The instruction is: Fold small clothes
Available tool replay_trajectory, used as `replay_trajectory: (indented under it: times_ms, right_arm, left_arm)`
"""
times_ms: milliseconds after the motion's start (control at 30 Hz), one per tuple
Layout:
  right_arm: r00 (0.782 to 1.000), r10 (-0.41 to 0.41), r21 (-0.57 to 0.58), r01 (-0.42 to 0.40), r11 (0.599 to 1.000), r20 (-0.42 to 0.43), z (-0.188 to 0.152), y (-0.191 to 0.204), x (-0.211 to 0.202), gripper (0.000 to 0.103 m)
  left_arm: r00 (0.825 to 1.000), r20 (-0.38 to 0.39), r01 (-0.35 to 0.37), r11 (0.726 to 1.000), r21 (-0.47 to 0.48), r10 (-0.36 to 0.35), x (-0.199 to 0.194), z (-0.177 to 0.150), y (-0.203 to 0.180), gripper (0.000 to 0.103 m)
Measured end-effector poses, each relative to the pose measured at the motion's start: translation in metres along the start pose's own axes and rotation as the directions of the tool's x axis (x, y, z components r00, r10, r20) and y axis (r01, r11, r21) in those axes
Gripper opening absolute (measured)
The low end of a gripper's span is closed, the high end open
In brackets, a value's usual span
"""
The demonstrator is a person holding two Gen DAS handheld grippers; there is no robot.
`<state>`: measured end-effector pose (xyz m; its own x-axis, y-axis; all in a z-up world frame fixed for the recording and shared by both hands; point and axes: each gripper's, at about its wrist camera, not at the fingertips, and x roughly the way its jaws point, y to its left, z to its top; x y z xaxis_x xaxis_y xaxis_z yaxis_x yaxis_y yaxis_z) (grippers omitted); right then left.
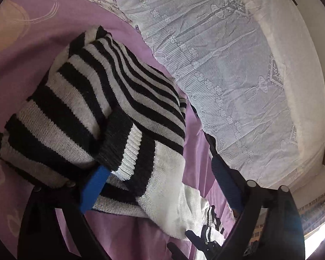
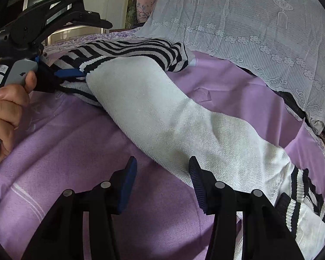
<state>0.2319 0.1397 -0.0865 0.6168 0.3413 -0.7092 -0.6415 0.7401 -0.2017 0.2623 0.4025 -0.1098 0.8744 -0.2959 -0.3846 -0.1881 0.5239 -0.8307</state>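
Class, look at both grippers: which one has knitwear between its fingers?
The left gripper: the striped sweater drapes between its fingers. The right gripper gapes over purple sheet.

Sweater (image 1: 101, 99) hem cut off at frame edge — dark item under lace cloth (image 2: 260, 21) perhaps clothing

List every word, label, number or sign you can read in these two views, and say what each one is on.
None can be read.
Left gripper body: small pale print near its pivot, too small to read.
Left gripper handle, beside the hand: white stickers with faint marks, blurred.
Purple bedsheet: pale looping marks, distorted at the edge; cannot tell whether lettering.
Striped sweater and lace cloth: no text.
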Motion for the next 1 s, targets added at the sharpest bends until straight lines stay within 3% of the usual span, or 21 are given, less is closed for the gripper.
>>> replay_trajectory:
  times_ms: [100, 167, 200, 233, 300, 367, 467, 667, 833, 933, 1000]
  right_arm:
    - [1.000, -0.019, -0.051, 0.019, 0.999, -0.005, 0.004, 0.012, 0.006, 0.049]
    - [0.999, -0.039, -0.090, 0.037, 0.995, -0.013, 0.005, 0.019, 0.011, 0.038]
    - [0.998, -0.057, -0.104, 0.055, 0.993, -0.017, 0.005, 0.021, 0.013, 0.026]
    - [0.997, -0.075, -0.110, 0.072, 0.991, -0.016, 0.005, 0.022, 0.014, 0.014]
    - [0.997, -0.080, -0.095, 0.078, 0.992, -0.010, 0.005, 0.018, 0.013, 0.007]
    - [0.998, -0.062, -0.063, 0.063, 0.996, 0.014, 0.004, 0.011, 0.006, 0.006]
    - [0.996, -0.067, -0.024, 0.068, 0.997, 0.060, 0.004, 0.002, -0.009, 0.006]
    - [0.994, -0.029, 0.077, 0.020, 0.997, 0.106, -0.002, -0.024, -0.041, 0.006]
    - [0.994, 0.033, 0.169, -0.050, 0.984, 0.100, -0.010, -0.053, -0.055, 0.008]
    - [0.985, 0.131, 0.287, -0.158, 0.945, 0.112, -0.021, -0.082, -0.067, 0.008]
    - [0.967, 0.195, 0.402, -0.245, 0.882, 0.162, -0.032, -0.111, -0.080, 0.009]
  left_arm:
    - [1.000, 0.005, 0.008, 1.000, -0.008, -0.008, -0.001, 0.001, 0.002, 0.087]
    - [1.000, 0.013, 0.005, 1.000, -0.004, -0.005, -0.001, 0.002, 0.003, 0.083]
    - [1.000, 0.016, -0.005, 1.000, 0.005, 0.005, 0.000, 0.001, 0.003, 0.081]
    - [1.000, 0.020, -0.016, 1.000, 0.013, 0.015, 0.000, 0.001, 0.002, 0.075]
    - [1.000, 0.023, -0.011, 1.000, 0.026, 0.010, -0.002, 0.001, 0.001, 0.062]
    - [1.000, 0.010, 0.017, 0.999, 0.041, -0.018, -0.002, 0.002, 0.001, 0.030]
    - [0.999, 0.000, 0.034, 0.997, 0.076, -0.034, -0.004, -0.002, -0.005, 0.014]
    - [1.000, 0.019, 0.020, 0.977, 0.212, -0.025, -0.014, -0.019, -0.041, 0.010]
    - [1.000, 0.024, 0.001, 0.928, 0.372, -0.010, -0.014, -0.041, -0.101, 0.010]
    - [0.999, -0.005, 0.034, 0.894, 0.446, -0.035, -0.009, -0.059, -0.136, 0.010]
    - [0.999, -0.018, 0.039, 0.860, 0.508, -0.034, -0.004, -0.077, -0.158, 0.010]
